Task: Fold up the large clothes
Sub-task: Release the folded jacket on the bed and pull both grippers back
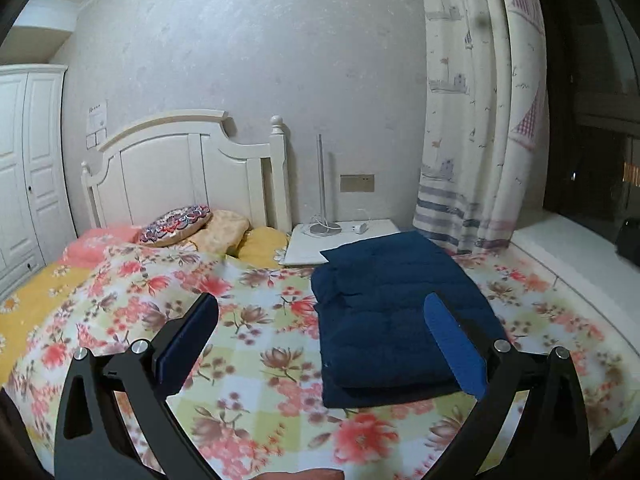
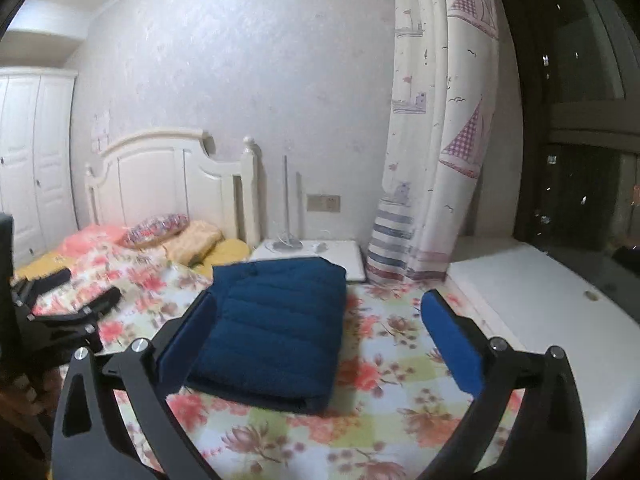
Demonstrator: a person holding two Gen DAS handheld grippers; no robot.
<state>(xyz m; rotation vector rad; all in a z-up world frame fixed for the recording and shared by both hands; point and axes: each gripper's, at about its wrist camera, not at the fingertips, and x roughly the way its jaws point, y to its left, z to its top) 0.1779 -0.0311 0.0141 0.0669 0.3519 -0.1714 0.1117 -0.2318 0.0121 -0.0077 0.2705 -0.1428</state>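
Left wrist view first: the left gripper (image 1: 320, 330) hangs over the floral-print quilted bedspread (image 1: 248, 344) with its blue-padded fingers spread wide and nothing between them. The dark navy quilted padded garment (image 1: 394, 320) lies right of centre on the bedspread, already a neat rectangular stack with a doubled edge nearest the camera. The folding looks close to finished, so the sensible step is to leave the stack alone or, if one more fold is wanted, pinch both near corners at once and lift evenly so the layers do not slide.

Right wrist view: the right gripper (image 2: 318, 326) is likewise wide apart and empty, its left pad (image 2: 188, 340) just beside the garment's near left edge; whether they touch I cannot tell. Puffy horizontal stitched channels show across the top layer, so it will likely spring back unless pressed flat. The left gripper shows at the far left over the bedspread.
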